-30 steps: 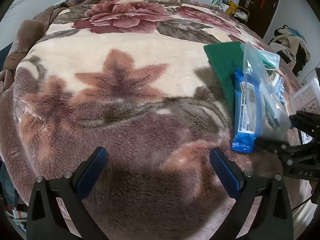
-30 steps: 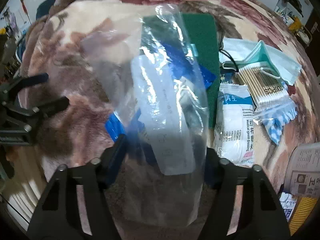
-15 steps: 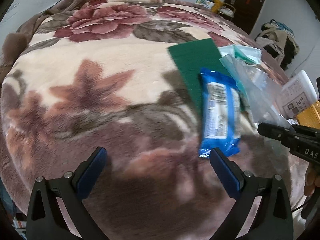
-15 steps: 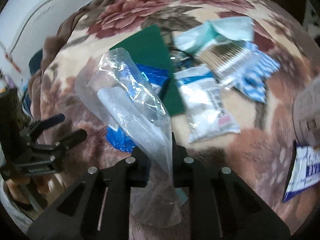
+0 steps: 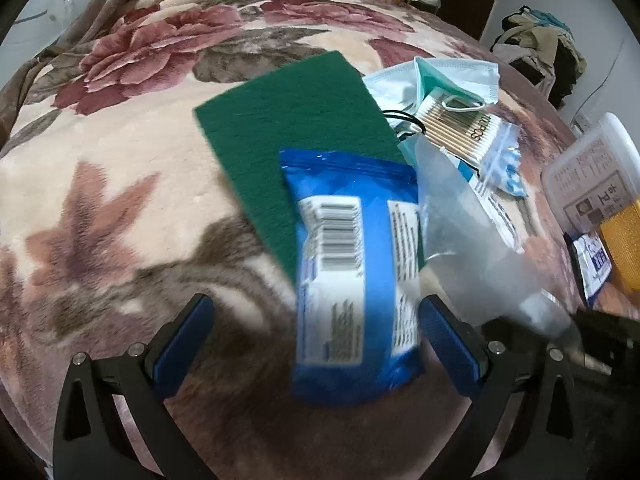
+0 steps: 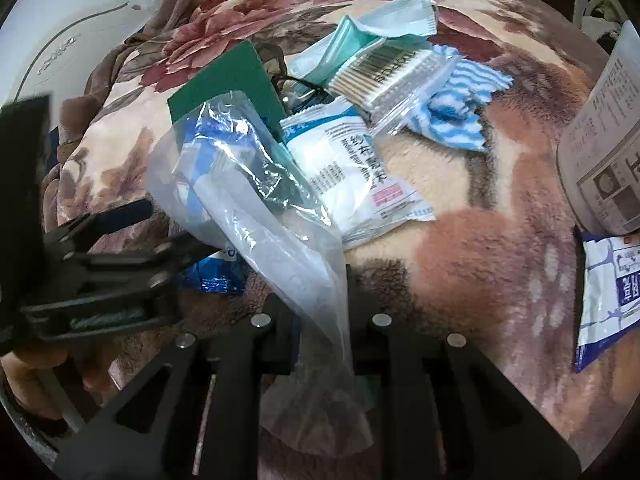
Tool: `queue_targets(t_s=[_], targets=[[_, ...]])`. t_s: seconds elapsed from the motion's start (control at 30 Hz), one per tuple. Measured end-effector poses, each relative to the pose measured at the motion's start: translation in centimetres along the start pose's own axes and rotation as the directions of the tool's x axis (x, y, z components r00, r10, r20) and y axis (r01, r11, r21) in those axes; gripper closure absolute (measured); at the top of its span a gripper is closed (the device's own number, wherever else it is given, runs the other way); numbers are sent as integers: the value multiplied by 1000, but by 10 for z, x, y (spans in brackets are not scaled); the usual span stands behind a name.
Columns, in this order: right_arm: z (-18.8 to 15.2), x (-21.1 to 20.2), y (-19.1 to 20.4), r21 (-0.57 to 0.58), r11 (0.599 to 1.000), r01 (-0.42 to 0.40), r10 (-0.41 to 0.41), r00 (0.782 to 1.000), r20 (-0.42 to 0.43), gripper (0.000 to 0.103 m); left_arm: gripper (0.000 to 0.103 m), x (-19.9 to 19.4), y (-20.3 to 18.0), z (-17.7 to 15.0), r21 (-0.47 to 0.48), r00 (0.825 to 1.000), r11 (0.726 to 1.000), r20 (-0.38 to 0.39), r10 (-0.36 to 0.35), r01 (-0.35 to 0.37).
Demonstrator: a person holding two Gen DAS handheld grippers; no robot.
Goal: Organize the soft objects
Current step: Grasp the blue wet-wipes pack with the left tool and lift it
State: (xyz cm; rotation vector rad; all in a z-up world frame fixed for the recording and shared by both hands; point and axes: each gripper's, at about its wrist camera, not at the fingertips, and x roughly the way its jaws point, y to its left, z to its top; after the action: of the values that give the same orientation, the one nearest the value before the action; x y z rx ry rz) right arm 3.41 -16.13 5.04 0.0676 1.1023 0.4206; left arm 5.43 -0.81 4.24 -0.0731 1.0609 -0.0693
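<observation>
Presently lying on the floral blanket (image 5: 120,152): a green pad (image 5: 288,128), with a blue pack (image 5: 352,280) overlapping its near end, label side up. Beside them are sitting face masks (image 6: 384,16), a zip bag of cotton swabs (image 6: 392,72), a white gauze pack (image 6: 352,168) and a blue-striped cloth (image 6: 460,112), all heaped close together and partly overlapping.

Right gripper (image 6: 320,312): fingers are clenching the lower part of a clear plastic bag (image 6: 256,200); the bag is rising from the closed jaws and leaning over the blue pack and pad.

Left gripper (image 5: 316,336): jaws are standing wide apart, released, with the near end of the blue pack lying between the blue pads (image 5: 182,336); whether they are touching it cannot be told. Seen from the right wrist, a hand (image 6: 36,376) is gripping this tool at the left edge.

At the right edge are resting a lidded plastic box (image 5: 592,168) and a blue-and-white packet (image 6: 608,288).
</observation>
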Motion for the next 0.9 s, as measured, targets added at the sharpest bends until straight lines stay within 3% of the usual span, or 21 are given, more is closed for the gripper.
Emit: queue_targets(t_s=[0.1,0.13,0.17,0.27,0.47,0.63,0.73,0.9], targets=[[-3,2,0,-8,1000,-9,9,1000,7,85,20,9,-5,4,5,1000,1000,-14,-11,11],[-4,2,0,-9,1000,-11,12,1000,9,85,43,12,-5,4,-1,999,999,-25,-40,40],[-3,3,0,-9,1000,-16,16,1000,9,85,51,13,-3,4,-10,998,998,-35,-57,57],[-3,3,-2,-4,999,-31,32,999,9,85,57,6,5,-1,-38,997,997,-22,-67,67],[-4,-4,6,-40,999,-33,35,999,29,85,57,-14,30,-23,-77,999,997,-38,-32,29],[-2,8,21,-67,996,-63,62,998,-21,84,56,-23,39,-32,-63,999,998,-48,-17,14],[-1,14,29,-95,994,-47,42,998,-52,84,56,-29,49,-34,-108,1000,994,-18,6,-8],[1,0,21,-44,999,-18,20,999,32,86,56,-35,66,-38,-155,1000,988,-10,-9,7]])
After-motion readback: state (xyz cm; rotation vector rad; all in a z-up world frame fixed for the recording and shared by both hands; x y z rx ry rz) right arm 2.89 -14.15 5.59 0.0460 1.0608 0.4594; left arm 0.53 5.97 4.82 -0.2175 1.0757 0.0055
